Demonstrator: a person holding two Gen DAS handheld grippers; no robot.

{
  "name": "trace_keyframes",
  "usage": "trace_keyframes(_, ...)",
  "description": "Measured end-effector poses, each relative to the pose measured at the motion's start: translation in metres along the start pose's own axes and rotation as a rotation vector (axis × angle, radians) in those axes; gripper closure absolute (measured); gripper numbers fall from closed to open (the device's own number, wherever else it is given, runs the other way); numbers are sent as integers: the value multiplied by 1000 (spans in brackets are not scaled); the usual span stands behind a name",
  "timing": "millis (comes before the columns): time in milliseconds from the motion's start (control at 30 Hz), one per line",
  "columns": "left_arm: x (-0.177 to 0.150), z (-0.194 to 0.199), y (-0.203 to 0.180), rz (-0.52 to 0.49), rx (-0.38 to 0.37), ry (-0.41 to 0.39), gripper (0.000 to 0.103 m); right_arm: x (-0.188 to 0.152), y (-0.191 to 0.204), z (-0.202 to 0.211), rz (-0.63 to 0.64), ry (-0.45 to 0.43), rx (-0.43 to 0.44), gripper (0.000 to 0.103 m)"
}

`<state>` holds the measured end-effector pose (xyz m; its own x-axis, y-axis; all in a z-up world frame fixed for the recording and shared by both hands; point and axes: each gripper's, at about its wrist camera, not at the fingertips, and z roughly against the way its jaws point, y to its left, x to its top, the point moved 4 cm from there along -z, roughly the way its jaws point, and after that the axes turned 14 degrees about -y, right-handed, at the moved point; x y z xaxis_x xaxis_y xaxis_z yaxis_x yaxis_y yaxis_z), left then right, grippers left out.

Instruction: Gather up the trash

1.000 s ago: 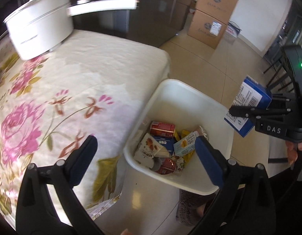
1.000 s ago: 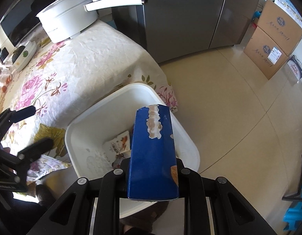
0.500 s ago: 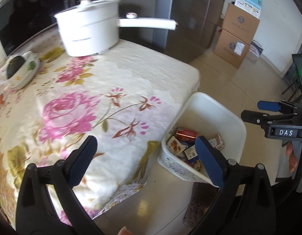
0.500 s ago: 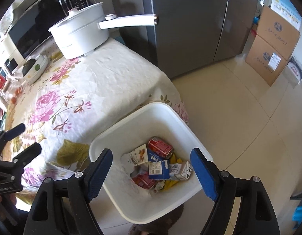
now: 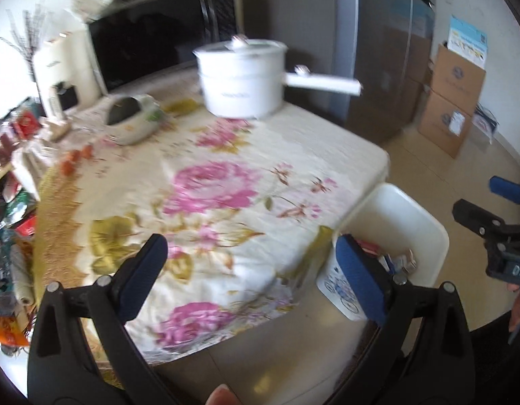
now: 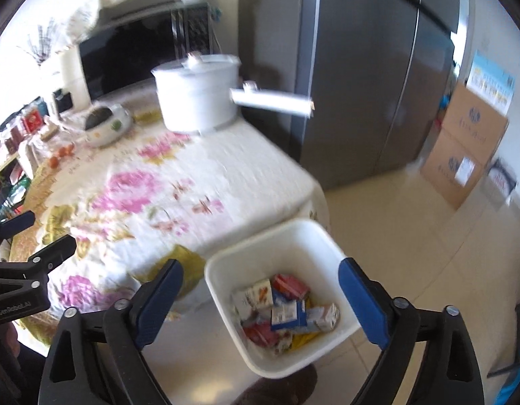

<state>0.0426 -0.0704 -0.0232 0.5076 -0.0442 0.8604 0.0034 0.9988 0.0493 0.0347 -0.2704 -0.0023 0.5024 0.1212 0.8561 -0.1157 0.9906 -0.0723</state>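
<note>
The desk (image 5: 226,182) with the flowery cloth fills most of the view, and the white bin (image 6: 280,246) sits on the floor at its corner, already holding cartons. More wrappers (image 5: 10,222) are heaped at the desk's far left edge, blurry but probably light, crinkly stuff, best pinched by a loose fold. They're well apart from both tongs: left tongs (image 5: 250,270) wide open and empty, right tongs (image 6: 260,297) opening over the bin, nothing between them.

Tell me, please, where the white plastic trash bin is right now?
The white plastic trash bin stands on the tiled floor, beside the floral-clothed table's corner.
</note>
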Motion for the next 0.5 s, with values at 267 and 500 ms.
trace_keyframes(267,8,23,24,22,95,-112,3,20,32,26,50,-151,2,1)
trace_keyframes(500,8,28,27,40,95,-132,2,21,26,21,0,-145,0,1)
